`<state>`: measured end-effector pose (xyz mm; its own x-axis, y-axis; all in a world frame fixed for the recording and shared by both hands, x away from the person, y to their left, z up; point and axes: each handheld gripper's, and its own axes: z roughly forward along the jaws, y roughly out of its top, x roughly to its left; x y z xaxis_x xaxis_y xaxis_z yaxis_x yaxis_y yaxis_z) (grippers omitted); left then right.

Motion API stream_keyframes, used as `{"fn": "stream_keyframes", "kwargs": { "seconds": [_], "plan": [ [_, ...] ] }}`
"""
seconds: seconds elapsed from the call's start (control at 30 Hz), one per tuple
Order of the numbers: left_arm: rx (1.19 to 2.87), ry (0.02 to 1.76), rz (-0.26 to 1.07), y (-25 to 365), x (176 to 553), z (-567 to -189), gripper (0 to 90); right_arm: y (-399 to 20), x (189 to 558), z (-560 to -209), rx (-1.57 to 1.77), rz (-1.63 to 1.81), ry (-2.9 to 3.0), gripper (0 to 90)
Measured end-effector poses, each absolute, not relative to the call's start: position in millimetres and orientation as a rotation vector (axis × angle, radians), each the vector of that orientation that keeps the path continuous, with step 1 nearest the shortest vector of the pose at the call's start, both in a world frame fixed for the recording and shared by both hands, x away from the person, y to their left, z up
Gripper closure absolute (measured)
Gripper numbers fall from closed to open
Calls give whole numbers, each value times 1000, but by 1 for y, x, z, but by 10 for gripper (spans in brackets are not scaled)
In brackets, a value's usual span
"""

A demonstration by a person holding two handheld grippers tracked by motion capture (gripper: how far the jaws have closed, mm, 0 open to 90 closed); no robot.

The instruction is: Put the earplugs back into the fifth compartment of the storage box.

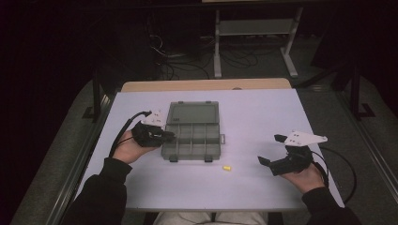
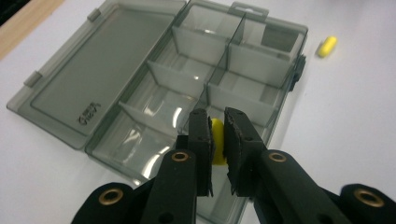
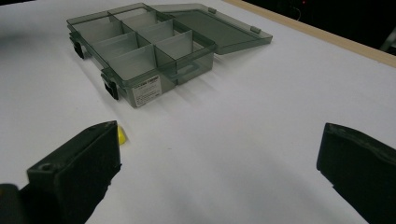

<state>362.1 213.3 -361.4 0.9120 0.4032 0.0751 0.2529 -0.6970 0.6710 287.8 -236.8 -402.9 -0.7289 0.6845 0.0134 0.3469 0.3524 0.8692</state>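
An open grey compartment box lies at the table's middle, lid folded back. My left gripper hovers over the box's left end, shut on a small yellow piece pinched between its pads. A second yellow piece lies loose on the table in front of the box. My right gripper rests at the right with its jaws wide apart and nothing between them; its left jaw partly hides that loose piece.
The white tabletop has a wooden strip along its far edge. Cables trail from both grippers. Beyond the table stand a metal frame and dark floor.
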Motion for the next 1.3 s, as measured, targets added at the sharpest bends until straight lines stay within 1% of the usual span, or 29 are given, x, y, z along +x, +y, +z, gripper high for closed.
{"fn": "stream_keyframes", "kwargs": {
  "seconds": [0.67,1.1,1.13,1.3],
  "plan": [
    [2394,528,235,220,368,-388,810,-236,288,-404,907,1317,2281,0],
    [2447,548,202,218,370,-402,804,-236,288,-404,905,1312,2286,0],
    [2447,546,200,218,370,-401,797,-236,288,-404,905,1313,2287,0],
    [2433,549,186,220,369,-400,656,-236,288,-404,905,1316,2286,0]
  ]
}}
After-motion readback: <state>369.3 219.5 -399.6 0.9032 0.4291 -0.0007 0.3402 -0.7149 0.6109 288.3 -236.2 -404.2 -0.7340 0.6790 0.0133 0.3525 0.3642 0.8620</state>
